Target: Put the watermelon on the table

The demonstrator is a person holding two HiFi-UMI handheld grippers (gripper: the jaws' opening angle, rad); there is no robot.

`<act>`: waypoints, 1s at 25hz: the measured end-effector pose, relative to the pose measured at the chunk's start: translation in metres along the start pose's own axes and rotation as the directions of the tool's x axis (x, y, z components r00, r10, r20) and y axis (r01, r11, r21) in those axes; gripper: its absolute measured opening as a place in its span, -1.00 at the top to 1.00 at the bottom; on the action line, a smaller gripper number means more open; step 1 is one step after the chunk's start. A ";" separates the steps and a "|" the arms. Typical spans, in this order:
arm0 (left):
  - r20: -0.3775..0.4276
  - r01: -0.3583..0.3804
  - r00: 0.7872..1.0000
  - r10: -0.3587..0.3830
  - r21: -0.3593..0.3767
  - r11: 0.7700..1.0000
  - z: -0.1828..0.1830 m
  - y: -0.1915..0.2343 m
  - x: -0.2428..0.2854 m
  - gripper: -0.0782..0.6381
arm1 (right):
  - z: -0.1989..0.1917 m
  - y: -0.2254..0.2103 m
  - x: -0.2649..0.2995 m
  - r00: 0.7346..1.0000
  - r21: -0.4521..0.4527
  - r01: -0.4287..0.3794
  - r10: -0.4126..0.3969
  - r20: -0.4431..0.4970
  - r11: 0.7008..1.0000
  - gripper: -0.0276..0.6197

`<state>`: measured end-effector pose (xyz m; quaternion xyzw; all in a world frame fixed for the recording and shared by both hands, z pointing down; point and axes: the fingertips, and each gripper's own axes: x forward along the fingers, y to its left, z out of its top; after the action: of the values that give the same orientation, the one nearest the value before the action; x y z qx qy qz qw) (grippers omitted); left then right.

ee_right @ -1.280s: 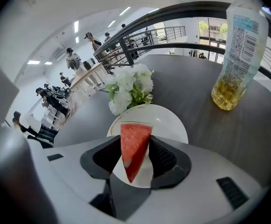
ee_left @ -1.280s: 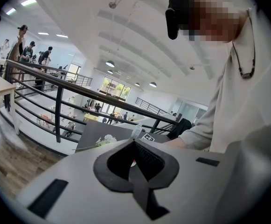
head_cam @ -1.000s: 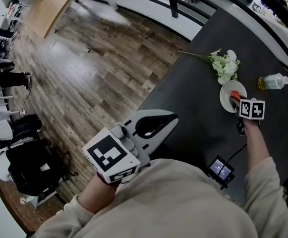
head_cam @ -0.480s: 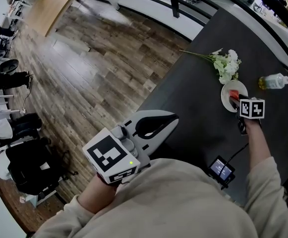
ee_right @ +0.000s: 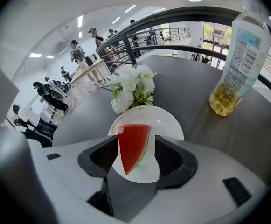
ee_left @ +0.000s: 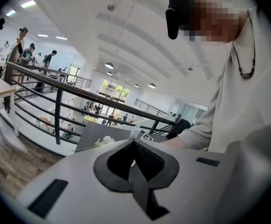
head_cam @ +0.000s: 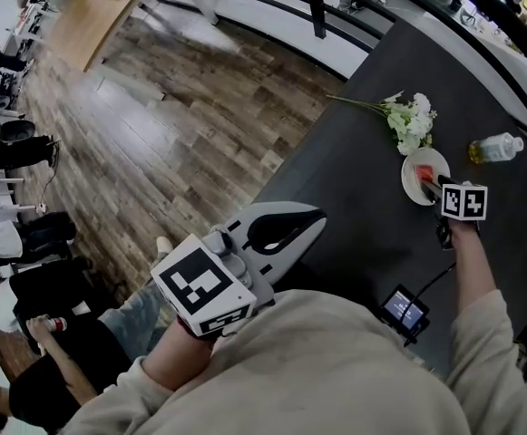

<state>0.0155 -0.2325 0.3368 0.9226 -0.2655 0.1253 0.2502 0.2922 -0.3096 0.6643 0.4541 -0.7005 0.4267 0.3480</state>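
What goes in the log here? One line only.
right gripper: just opening, watermelon between fingers | watermelon: on plate | left gripper: shut, empty

Watermelon (ee_right: 134, 146): one wedge, red flesh, thin green rind along one long edge, pale strip on the short top edge, tip pointing back toward the gripper body. It sits on a white plate (ee_right: 165, 125), directly between the jaws of the right gripper (ee_right: 136, 148). The jaws are spread and have just been opening. There is a clear gap between the rind edge and the pad on that side; the other edge is right beside its pad, contact unclear. Table (ee_right: 191, 101): dark grey top, under and beyond the gripper. The slice is not on the bare top.
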 end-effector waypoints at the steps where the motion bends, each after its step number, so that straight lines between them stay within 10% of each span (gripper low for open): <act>1: 0.001 0.004 1.000 -0.004 0.005 1.000 0.000 -0.001 0.001 0.76 | 0.000 0.000 -0.002 1.000 0.005 -0.001 0.001 0.005 1.000 0.18; 13: -0.007 0.062 0.998 -0.062 0.091 0.994 0.016 -0.022 0.007 0.76 | 0.011 0.021 -0.093 0.965 0.096 -0.090 0.064 0.253 0.991 0.18; 21: -0.016 0.146 0.989 -0.146 0.144 0.979 0.031 -0.046 0.022 0.76 | 0.037 0.053 -0.207 0.828 0.127 -0.294 0.186 0.529 0.947 0.47; 25: -0.019 0.197 0.980 -0.197 0.165 0.966 0.046 -0.060 0.028 0.76 | 0.042 0.063 -0.254 0.795 0.074 -0.260 0.170 0.582 0.963 0.74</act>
<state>0.0767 -0.2249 0.2848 0.9619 -0.1608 0.1226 0.1838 0.3170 -0.2477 0.4079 0.5030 -0.7851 0.3595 0.0365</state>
